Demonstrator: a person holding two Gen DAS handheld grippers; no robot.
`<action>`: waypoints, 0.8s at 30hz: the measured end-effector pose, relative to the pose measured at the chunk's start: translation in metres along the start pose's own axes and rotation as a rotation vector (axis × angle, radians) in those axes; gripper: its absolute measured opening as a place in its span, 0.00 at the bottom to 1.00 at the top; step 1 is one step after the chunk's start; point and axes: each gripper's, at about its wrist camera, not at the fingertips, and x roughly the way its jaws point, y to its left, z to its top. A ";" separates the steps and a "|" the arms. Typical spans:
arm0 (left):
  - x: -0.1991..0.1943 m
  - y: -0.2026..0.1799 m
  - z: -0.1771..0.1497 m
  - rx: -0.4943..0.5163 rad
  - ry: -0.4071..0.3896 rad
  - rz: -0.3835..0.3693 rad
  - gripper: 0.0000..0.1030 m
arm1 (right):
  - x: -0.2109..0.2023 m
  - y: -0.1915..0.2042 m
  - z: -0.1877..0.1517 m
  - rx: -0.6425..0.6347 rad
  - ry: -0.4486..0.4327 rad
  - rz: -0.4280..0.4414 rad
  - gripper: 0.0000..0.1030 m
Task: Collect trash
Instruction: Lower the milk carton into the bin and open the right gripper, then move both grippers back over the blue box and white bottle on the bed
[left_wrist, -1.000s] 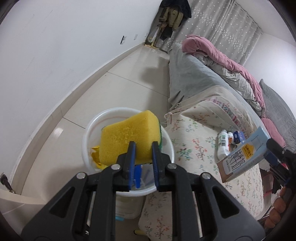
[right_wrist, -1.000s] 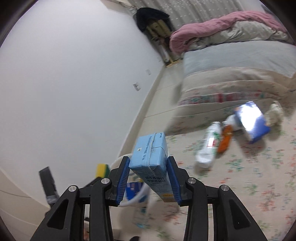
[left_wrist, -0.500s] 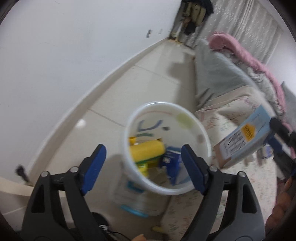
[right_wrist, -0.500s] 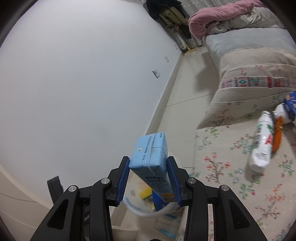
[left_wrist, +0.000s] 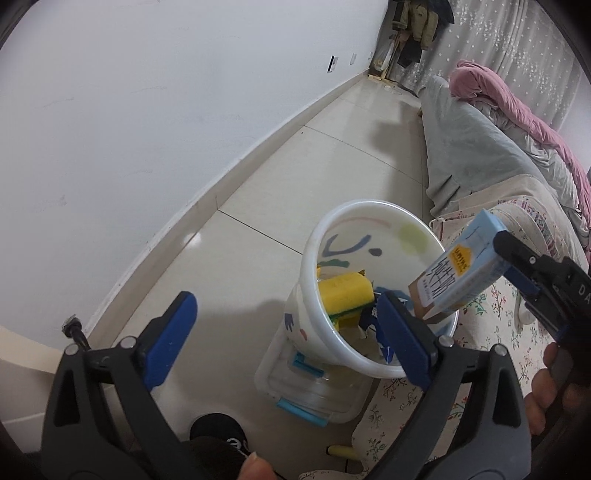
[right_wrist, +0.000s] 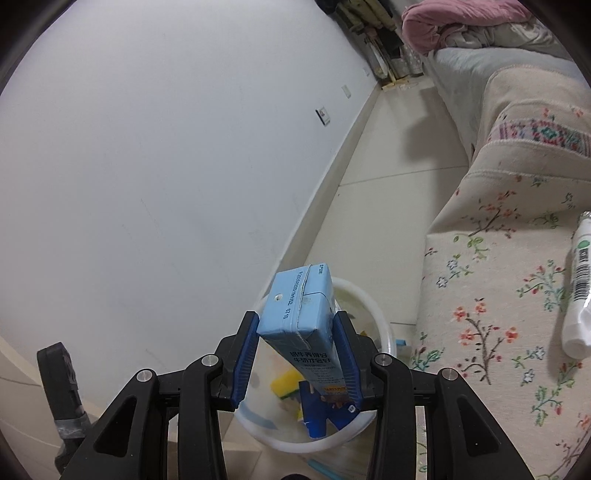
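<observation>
A white bucket (left_wrist: 369, 210) stands on the tiled floor by a flowered cover. Inside it lies a yellow sponge (left_wrist: 345, 291) among blue and yellow scraps. My left gripper (left_wrist: 284, 314) hovers above the bucket's near side, its jaws opening wide, with nothing held between them. My right gripper (right_wrist: 295, 321) is shut on a light blue milk carton (right_wrist: 295, 314), held tilted over the bucket rim (right_wrist: 384, 332). In the left wrist view the carton (left_wrist: 458, 273) pokes in from the right over the bucket's edge. The sponge (right_wrist: 284, 380) shows below the carton.
A clear plastic box with blue clips (left_wrist: 314, 391) sits against the bucket's base. A white plastic bottle (right_wrist: 580, 288) lies on the flowered cover (right_wrist: 498, 295). The white wall runs along the left, and a bed with a pink blanket (left_wrist: 517, 107) is at the back right.
My left gripper let go of the yellow sponge, which dropped into the bucket, and its jaws spread wide. My right gripper brought the carton down and over the bucket.
</observation>
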 end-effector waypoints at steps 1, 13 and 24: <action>0.000 0.000 0.000 0.002 0.002 0.002 0.95 | 0.003 -0.001 0.000 0.000 0.008 0.000 0.42; -0.005 -0.004 0.000 0.011 0.007 -0.012 0.98 | -0.017 0.001 0.005 -0.016 -0.027 -0.060 0.65; -0.012 -0.035 -0.003 0.067 0.010 -0.058 0.98 | -0.074 -0.017 -0.005 -0.009 -0.094 -0.226 0.76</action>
